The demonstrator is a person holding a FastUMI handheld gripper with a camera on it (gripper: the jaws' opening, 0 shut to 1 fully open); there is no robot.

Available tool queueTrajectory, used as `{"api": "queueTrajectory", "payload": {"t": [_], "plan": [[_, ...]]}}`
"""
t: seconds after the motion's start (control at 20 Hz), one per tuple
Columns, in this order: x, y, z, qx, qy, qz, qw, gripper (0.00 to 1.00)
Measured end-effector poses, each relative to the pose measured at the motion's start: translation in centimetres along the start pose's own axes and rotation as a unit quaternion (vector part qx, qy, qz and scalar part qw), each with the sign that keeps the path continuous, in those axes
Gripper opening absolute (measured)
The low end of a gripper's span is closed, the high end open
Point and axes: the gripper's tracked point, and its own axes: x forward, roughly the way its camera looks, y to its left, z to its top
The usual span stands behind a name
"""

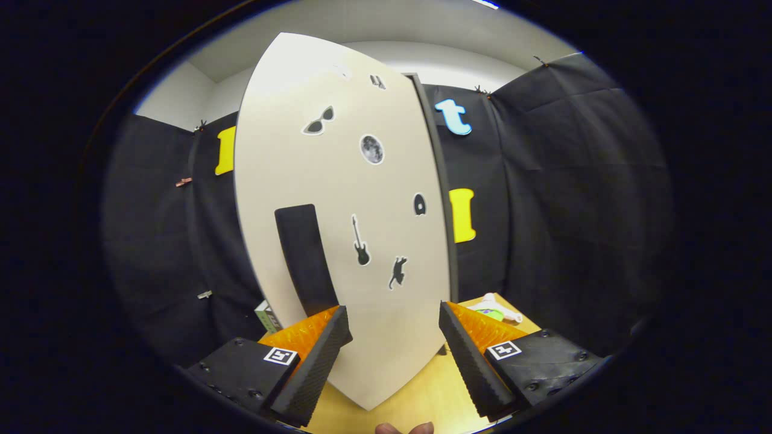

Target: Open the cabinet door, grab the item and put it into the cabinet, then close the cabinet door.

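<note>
We see the cabinet door (344, 241), a pale panel with stickers and a dark vertical handle (304, 259), directly ahead of the gripper (395, 343). Its jaws stand apart, gripping nothing, and the handle sits just beyond the left finger, probably lined up for it. A white-and-green item (494, 310) lies on the wooden table (416, 398), right of the door.

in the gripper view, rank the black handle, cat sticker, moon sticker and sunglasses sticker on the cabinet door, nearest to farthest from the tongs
The tongs stand open just before the cabinet door.
1. Black handle, by one finger, and cat sticker, above the gap: too close to call.
2. Moon sticker, higher on the door.
3. Sunglasses sticker, near the top.
</note>
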Motion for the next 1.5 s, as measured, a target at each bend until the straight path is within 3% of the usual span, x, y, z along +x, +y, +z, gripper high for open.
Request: {"api": "queueTrajectory", "payload": {"t": [0.3,0.95,1.5], "plan": [[-3.6,0.3,-0.4,-0.006,0.004,0.034,0.999,0.98],[-3.3,-0.5,0.2,-0.03,-0.014,0.029,0.999,0.98],[-5.5,0.5,1.5,-0.07,-0.046,0.055,0.995,0.98]]}}
